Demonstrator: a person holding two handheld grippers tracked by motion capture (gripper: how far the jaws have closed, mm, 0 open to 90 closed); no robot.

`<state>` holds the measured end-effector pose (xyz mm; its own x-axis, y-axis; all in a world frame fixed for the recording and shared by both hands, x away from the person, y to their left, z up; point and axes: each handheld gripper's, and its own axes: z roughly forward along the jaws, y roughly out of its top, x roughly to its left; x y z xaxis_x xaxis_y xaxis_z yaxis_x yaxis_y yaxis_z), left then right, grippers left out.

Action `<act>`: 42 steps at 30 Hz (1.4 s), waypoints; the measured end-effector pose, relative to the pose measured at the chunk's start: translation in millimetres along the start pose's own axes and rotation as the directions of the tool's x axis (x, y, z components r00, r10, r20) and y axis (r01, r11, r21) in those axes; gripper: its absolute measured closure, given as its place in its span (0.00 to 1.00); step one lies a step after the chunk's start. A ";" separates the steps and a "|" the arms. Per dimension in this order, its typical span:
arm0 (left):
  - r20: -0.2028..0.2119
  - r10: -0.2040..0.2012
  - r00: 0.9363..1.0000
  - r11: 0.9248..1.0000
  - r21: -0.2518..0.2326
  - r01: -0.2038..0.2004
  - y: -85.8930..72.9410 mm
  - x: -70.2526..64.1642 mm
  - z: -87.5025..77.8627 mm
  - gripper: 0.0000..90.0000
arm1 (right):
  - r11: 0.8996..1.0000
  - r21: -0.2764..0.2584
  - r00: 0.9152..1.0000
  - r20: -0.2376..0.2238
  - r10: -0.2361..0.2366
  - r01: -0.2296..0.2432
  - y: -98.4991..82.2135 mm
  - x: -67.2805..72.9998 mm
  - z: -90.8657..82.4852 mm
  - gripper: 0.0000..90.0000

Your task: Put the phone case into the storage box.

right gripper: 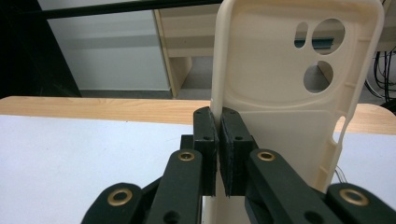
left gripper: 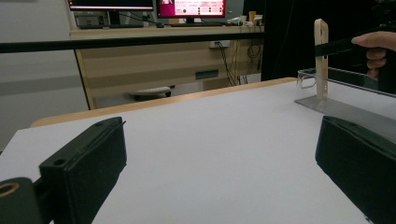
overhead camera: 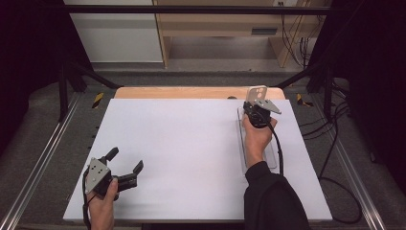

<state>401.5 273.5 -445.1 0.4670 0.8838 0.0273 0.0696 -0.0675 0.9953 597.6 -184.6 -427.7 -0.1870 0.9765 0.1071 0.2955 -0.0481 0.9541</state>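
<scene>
— Left gripper [overhead camera: 125, 164] rests low on the white table [overhead camera: 191, 153], far to the left of the clear tray [overhead camera: 274, 155]; its jaws are spread wide and nothing is between them. Any writing to read?

— No label is readable. Right gripper [right gripper: 217, 135] is at the far end of the tray, its jaws pinching one side edge of the cream phone case [right gripper: 280, 88]. The case stands upright over the tray, camera holes at the top. The right hand [overhead camera: 256, 136] reaches forward along the tray.
</scene>
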 end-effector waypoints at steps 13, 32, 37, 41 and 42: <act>0.001 0.000 1.000 1.000 -0.008 0.000 0.6 -0.9 -0.5 0.02 | 1.000 0.007 1.000 0.001 -0.005 0.005 -0.6 0.6 3.3 0.96; 0.002 -0.004 1.000 1.000 -0.012 0.004 0.9 -0.2 -1.0 0.02 | 1.000 0.014 1.000 0.010 -0.025 0.025 2.7 4.2 7.4 0.96; 0.001 -0.004 1.000 1.000 -0.012 0.004 1.2 0.3 -1.4 0.02 | 0.999 0.020 0.999 0.003 -0.032 0.032 2.5 4.9 8.7 0.96; 0.002 -0.002 1.000 1.000 -0.012 0.002 1.1 0.5 -1.2 0.02 | 0.999 0.022 0.999 0.004 -0.033 0.033 2.4 5.0 8.8 0.96; 0.003 -0.002 1.000 1.000 -0.013 0.002 1.1 0.4 -1.1 0.02 | 0.999 0.023 0.999 0.004 -0.035 0.035 2.2 4.9 9.0 0.96</act>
<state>400.8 274.3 -444.0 0.4695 0.8826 0.0247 0.0591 -0.0594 0.9965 605.8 -178.0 -427.5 -0.1936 0.9784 0.0726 0.3100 -0.0092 0.9507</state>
